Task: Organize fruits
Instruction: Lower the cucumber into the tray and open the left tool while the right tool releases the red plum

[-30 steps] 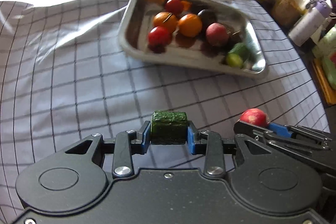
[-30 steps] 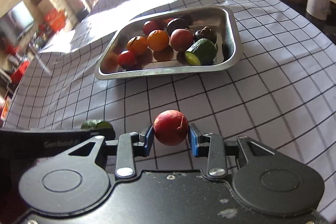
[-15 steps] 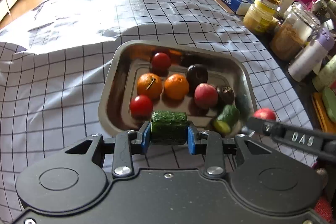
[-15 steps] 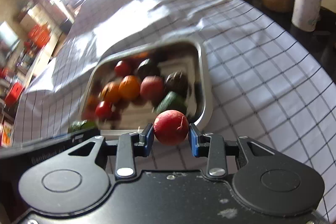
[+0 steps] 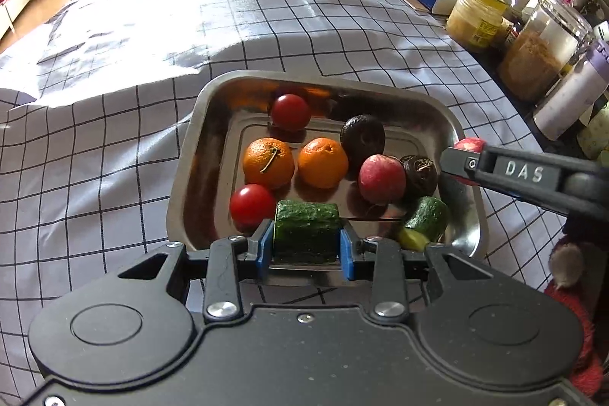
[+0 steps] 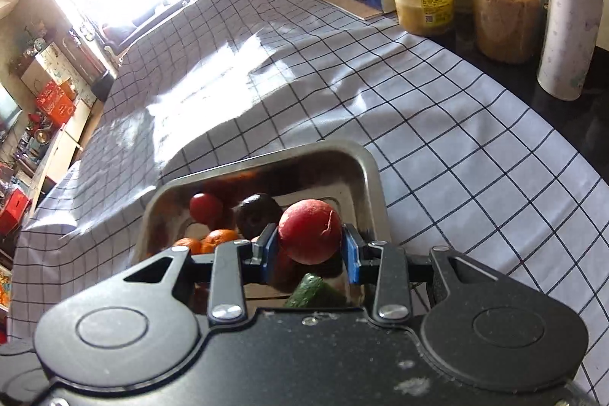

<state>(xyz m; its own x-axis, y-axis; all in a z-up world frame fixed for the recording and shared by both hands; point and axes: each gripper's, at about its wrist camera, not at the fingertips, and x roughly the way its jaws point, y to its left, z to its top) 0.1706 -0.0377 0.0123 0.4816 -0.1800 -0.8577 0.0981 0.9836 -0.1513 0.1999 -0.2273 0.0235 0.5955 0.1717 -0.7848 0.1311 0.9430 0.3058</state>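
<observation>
Clearly the biggest thing in play is the steel tray (image 5: 462, 215), a shallow, rigid pan with raised, rounded walls on the checked tablecloth (image 5: 114, 147); it looks slick inside, so round fruit set down in it will likely roll until it meets a neighbour or a wall. Both held pieces hang over it.

Next in size, the left gripper (image 5: 306, 248) has its blue pads pressed against the cut ends of a cucumber chunk (image 5: 306, 229), pinched over the tray's near edge. I judge the chunk firm, fairly light and damp at the cut faces; taking it across the flat ends, as now, gives the pads broad contact, whereas its bumpy skin would be the better hold if the ends turn slippery. A second cucumber piece (image 5: 426, 217) lies in the tray's near right corner.

Two oranges (image 5: 268, 162) sit mid-tray, stiff-skinned and easy to squeeze across the middle.

The right gripper (image 6: 310, 250) clamps a red round fruit (image 6: 310, 234) across its widest part, over the tray's right side. It seems smooth, light and bruisable, so a gentle hold at the equator suits it; off-centre pads could squirt it out.

Smallest, the cherry tomatoes (image 5: 251, 204) are thin-skinned and call for the lightest pinch.
</observation>
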